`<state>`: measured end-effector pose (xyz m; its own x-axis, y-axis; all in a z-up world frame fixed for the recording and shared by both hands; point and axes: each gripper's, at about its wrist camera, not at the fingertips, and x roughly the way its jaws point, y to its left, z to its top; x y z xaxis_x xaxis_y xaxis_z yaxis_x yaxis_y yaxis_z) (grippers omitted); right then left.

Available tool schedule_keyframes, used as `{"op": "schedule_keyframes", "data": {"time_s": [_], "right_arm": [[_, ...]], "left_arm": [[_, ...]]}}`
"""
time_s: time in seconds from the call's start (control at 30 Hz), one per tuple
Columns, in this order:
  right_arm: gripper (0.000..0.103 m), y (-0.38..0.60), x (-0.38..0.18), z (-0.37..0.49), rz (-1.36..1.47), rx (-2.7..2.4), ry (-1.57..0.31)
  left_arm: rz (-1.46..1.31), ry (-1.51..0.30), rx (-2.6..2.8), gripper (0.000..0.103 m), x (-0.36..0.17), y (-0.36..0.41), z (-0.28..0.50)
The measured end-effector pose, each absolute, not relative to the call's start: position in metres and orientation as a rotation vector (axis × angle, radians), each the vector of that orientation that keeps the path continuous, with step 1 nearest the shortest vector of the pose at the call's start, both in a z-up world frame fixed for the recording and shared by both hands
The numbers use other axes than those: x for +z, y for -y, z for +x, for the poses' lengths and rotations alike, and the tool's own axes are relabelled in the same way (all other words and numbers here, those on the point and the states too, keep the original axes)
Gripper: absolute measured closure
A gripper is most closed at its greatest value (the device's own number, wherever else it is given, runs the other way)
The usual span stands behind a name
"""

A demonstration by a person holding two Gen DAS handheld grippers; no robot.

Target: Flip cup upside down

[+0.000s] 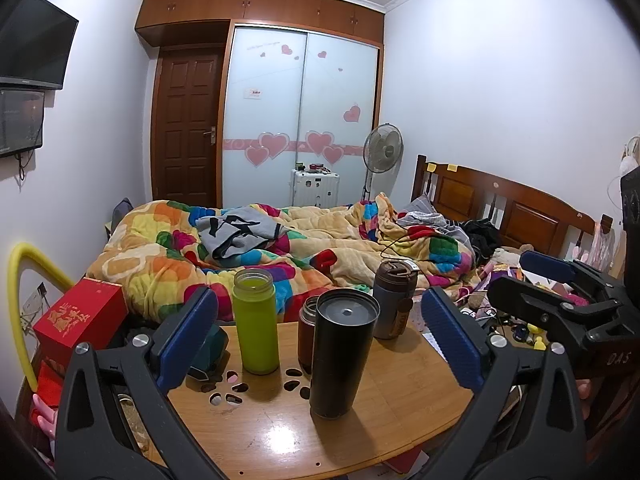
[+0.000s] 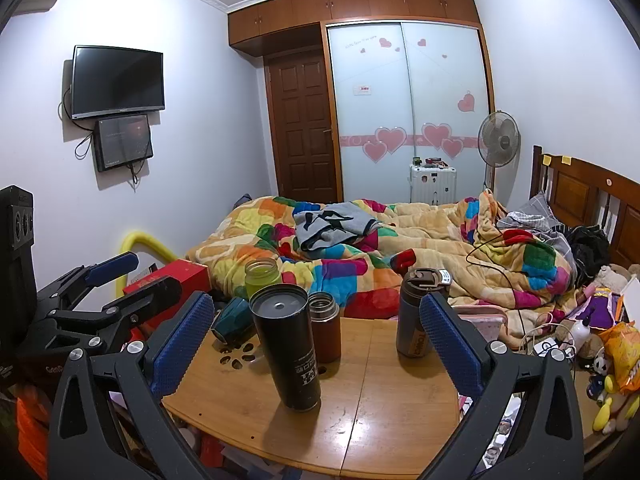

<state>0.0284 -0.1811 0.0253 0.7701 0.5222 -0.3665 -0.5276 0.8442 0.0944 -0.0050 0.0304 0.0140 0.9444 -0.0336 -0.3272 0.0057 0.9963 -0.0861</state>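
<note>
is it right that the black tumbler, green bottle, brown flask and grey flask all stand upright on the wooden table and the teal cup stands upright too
Not quite. The teal cup lies on its side at the table's left edge, as the right wrist view shows. The black tumbler, green bottle, brown flask and grey flask do stand upright.

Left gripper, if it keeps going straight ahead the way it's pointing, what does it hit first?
Probably the black tumbler: it stands nearest on the wooden table, between the open left gripper pads. Depth is uncertain.
</note>
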Motion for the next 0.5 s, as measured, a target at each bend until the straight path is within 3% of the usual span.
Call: {"op": "schedule_keyframes", "data": {"time_s": [0.5], "right_arm": [[0.000,0.1801,0.0246,0.0257,-0.012,0.575,-0.399]], "left_arm": [[-0.063,-0.340,-0.016,0.000,0.0137,-0.0245,-0.0025]]}}
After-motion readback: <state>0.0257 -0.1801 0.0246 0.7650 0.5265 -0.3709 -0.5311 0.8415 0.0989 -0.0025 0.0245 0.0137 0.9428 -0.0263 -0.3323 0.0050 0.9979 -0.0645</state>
